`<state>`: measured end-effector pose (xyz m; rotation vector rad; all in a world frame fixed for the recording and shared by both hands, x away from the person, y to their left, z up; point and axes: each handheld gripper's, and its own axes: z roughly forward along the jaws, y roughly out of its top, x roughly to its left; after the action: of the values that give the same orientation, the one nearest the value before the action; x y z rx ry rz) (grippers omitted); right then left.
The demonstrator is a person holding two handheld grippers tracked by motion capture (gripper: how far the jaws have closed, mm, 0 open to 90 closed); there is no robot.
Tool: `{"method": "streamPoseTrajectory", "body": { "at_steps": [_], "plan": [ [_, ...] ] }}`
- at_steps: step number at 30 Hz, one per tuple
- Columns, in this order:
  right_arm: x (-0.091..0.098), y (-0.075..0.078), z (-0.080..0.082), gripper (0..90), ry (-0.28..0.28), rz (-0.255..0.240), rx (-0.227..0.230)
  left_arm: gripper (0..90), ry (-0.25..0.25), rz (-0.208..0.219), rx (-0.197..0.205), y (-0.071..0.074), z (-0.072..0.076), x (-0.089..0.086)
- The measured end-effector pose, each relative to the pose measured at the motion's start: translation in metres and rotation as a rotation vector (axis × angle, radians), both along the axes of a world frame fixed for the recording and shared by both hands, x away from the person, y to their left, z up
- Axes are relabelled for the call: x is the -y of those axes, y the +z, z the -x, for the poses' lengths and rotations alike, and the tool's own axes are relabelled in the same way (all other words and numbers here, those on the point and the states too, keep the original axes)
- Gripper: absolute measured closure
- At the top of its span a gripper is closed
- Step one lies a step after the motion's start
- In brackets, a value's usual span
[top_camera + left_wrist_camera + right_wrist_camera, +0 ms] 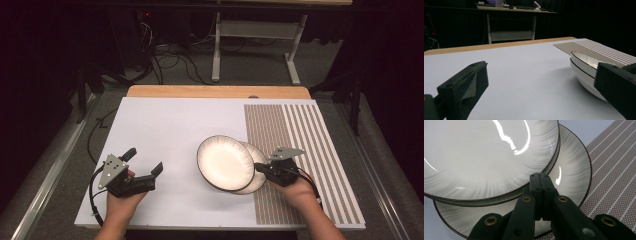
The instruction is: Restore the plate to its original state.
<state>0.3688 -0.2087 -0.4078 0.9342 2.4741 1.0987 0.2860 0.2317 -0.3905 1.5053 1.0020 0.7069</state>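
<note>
**Plates stacked by the striped mat**

High view: the left gripper (145, 161) rests wide open on the white table (165, 125), apart from the stacked plates (225, 162).

Right gripper view: the right gripper (540, 178), jaws pressed together, sits over the lower plate (574, 170), beside the striped mat (616, 170).

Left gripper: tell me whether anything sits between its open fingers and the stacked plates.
Nothing visible does. The left gripper is open over bare white table, and the stacked plates lie to its right with only clear surface between. The right gripper is shut at their far side.
</note>
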Motion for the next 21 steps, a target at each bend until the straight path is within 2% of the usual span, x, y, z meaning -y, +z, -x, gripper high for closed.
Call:
{"method": "streamPoseTrajectory", "body": {
  "at_steps": [10,15,21],
  "plan": [
    [-0.0001,0.0002,0.0001,90.0,-0.001,0.004,0.002,0.3,-0.035,0.015,-0.008,0.0001,-0.0006,0.0061],
    [-0.0005,0.0003,0.0006,90.0,-0.005,0.005,0.001,0.6,-0.056,0.003,-0.022,-0.0012,-0.0014,0.0081],
    [-0.0005,0.0002,0.0006,90.0,-0.005,0.005,0.001,0.6,-0.057,-0.001,-0.022,-0.0022,-0.0016,0.0101]
  ]
}}
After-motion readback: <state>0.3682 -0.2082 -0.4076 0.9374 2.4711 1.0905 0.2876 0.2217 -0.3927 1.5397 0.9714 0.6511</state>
